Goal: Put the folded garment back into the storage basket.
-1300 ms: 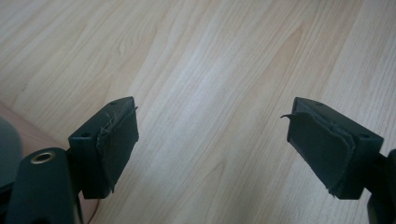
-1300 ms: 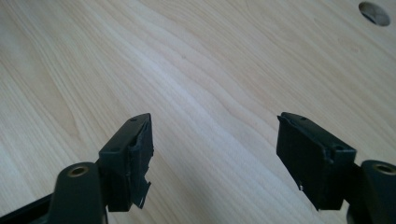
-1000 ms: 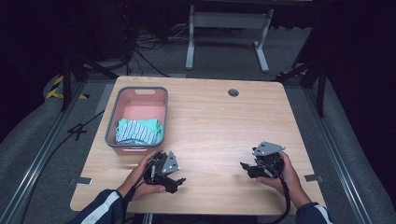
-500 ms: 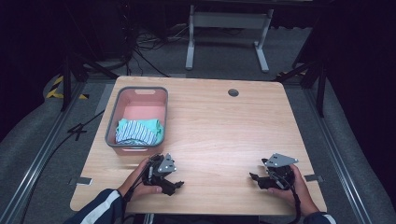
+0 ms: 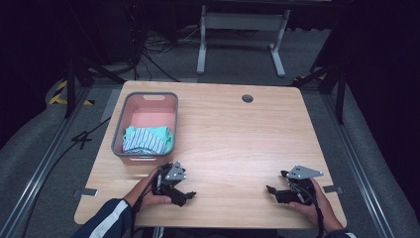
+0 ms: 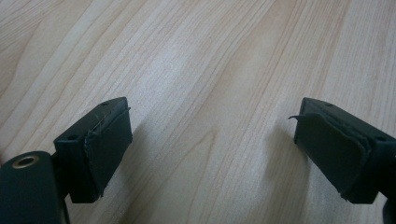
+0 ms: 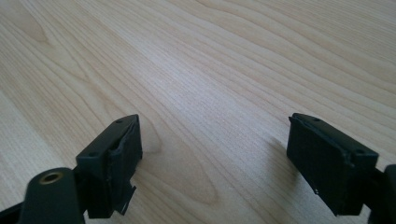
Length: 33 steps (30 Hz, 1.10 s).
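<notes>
Item: striped cloth (image 5: 144, 140), white with blue-grey bands, lying with a mint-green piece (image 5: 159, 131) in a loose heap. Location: left of centre in the high view, in the near half of the pink basket (image 5: 147, 98) with a grey rim, which stands on the wooden table (image 5: 237, 139) toward its left edge. The far half of the basket floor lies bare.

Left gripper (image 5: 184, 195): lower left of centre in the high view, just below the basket's near rim, held low over the table. Jaws stand wide apart, nothing between them; in the left gripper view its pads (image 6: 109, 142) frame bare wood grain.

Right gripper (image 5: 275, 190): lower right of the high view, well apart from the basket. Jaws likewise spread and empty; its pads (image 7: 123, 151) show bare table between them.

Handling, by judgement: light, soft and limp; no risk of breakage. Will sag and unfold when lifted, and the two pieces may come up together or drag on one another. Not slippery against the padded jaws.

Recommended hold: pinch a raised fold or the bunched upper edge of the striped piece, coming in from above and clear of the basket wall. The left gripper is the nearer one.
</notes>
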Available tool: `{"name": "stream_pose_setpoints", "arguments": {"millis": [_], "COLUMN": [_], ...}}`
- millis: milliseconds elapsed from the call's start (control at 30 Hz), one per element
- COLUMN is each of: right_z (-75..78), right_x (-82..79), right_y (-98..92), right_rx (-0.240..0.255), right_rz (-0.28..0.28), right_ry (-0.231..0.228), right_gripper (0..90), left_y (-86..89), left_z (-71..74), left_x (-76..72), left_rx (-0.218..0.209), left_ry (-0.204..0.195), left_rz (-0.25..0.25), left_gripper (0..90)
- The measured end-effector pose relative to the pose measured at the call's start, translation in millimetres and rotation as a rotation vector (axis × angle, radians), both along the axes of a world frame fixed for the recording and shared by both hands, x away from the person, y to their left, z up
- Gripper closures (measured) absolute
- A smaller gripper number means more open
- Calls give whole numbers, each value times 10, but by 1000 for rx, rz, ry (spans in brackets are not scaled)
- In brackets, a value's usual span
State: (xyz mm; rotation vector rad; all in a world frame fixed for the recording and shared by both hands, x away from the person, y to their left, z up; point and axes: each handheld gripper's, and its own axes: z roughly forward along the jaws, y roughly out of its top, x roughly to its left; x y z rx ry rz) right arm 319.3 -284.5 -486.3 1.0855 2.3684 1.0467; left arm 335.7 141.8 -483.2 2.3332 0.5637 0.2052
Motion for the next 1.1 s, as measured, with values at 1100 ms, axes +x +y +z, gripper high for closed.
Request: {"name": "stream_pose_setpoints", "arguments": {"millis": [1100], "right_z": [-1], "right_x": [-4], "right_y": [-4], "right_rx": [2], "right_rz": [1], "right_ry": [2], "right_gripper": [183], "left_y": [-14], "left_z": [0], "left_x": [14], "left_rx": [8], "left_ry": [6], "left_rz": [-7], "left_gripper": [90]}}
